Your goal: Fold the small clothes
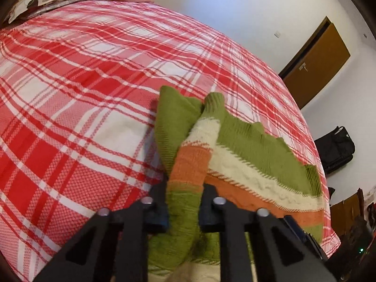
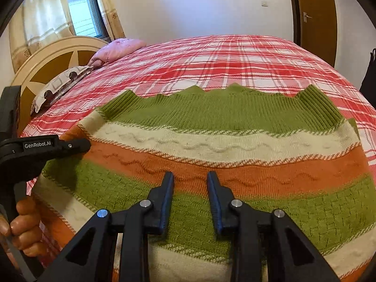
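We saw the striped sweater (image 2: 211,145) spread flat on the plaid bed (image 2: 235,54), its stripes running nine to three. Our left gripper (image 1: 183,202) was clamped on the sleeve (image 1: 188,164), which ran toward twelve. Our right gripper (image 2: 190,183) hovered part-open over the body, empty, and was the nearer hand to the hem.
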{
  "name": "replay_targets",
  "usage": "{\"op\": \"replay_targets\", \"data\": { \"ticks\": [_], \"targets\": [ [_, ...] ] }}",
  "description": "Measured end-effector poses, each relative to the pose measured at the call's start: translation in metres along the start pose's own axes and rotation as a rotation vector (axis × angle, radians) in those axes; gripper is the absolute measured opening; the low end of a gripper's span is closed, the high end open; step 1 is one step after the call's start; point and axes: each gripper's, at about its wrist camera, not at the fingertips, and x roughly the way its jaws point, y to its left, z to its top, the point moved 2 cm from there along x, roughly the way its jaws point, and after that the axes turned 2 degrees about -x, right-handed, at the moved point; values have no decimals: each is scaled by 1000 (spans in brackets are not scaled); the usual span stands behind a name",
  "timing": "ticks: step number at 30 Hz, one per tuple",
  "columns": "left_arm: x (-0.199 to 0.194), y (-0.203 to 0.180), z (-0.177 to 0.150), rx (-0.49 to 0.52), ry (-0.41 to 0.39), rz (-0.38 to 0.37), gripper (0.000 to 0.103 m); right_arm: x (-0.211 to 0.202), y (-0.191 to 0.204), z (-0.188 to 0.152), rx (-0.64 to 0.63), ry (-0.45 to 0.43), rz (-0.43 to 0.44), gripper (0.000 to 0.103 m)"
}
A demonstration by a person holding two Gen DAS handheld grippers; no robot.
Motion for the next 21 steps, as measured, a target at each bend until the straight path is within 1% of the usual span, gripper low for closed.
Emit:
{"op": "replay_targets", "data": {
  "ticks": [2,4,8,11,12,15,16,18,21],
  "targets": [
    [-2,-4,2,4,1,16,14,1,-1,0,8,2,9,31],
    [-9,-12,4,7,-14,21,13,1,-3,0,27,5,28,31],
    [-31,-41,7,66,-58,-2,13,2,-8,2,41,20,66,31],
    [-46,-69,5,118,-83,-15,13,2,-16,4,77,29,120,31],
    [-51,-81,4,141,-89,-25,13,1,-22,4,110,31,160,31],
    [-60,-118,-9,237,-99,-41,13,-9,-41,4,217,26,263,31],
    [-62,-129,-15,266,-104,-44,13,-16,-51,4,256,5,277,31],
    [-63,-151,-27,321,-105,-54,13,-35,-72,3,301,-46,277,31],
    [-57,-183,-49,404,-100,-49,13,-54,-102,-2,355,-76,265,31]
  ]
}}
